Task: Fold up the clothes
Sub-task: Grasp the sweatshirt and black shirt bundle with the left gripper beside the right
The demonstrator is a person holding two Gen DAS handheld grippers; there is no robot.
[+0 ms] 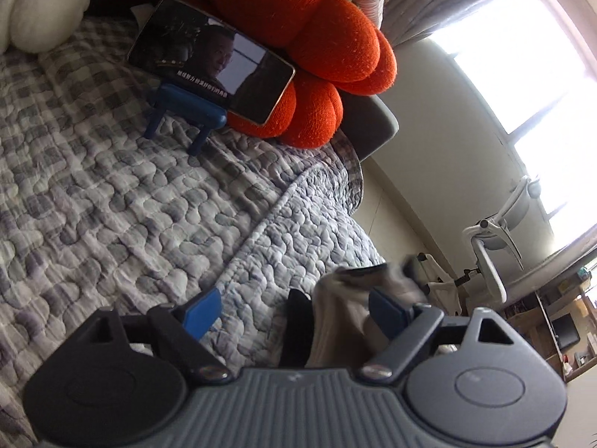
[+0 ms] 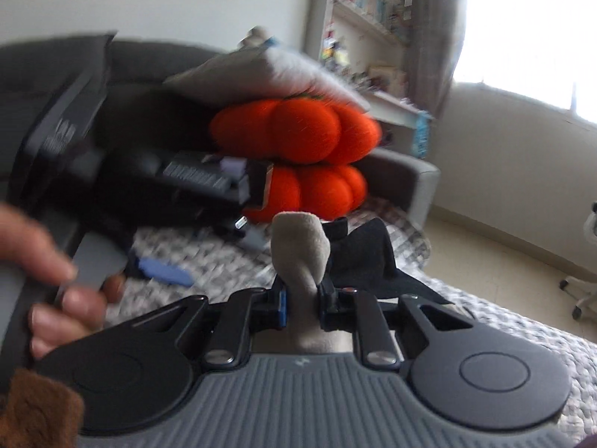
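Two handheld grippers work over a bed (image 1: 112,194) covered with a grey checked quilt. Far on its left side, a phone (image 1: 211,59) leans on a blue stand against an orange pumpkin cushion (image 1: 317,37).

Left wrist view: the left gripper (image 1: 294,311) has its jaws spread wide, and they pinch nothing. A beige garment (image 1: 335,321) hangs in the gap toward the right blue pad, blurred; I cannot tell whether it touches that pad. A dark garment (image 1: 296,321) shows just left of the beige one.

Right wrist view: a hand (image 2: 52,283) at the left edge holds the left gripper's dark body. In the middle, the right gripper (image 2: 300,298) has its jaws pressed close, pinching the beige garment (image 2: 300,246), which stands up out of them as a narrow bunched fold, long axis pointing away from the camera. The dark garment (image 2: 362,250) drapes behind it to the right, above the quilt.

Judgement: the beige garment lies between the two grippers, held by the right alone. The left jaws probably must close on a free edge beside that grip before it can be spread and folded.
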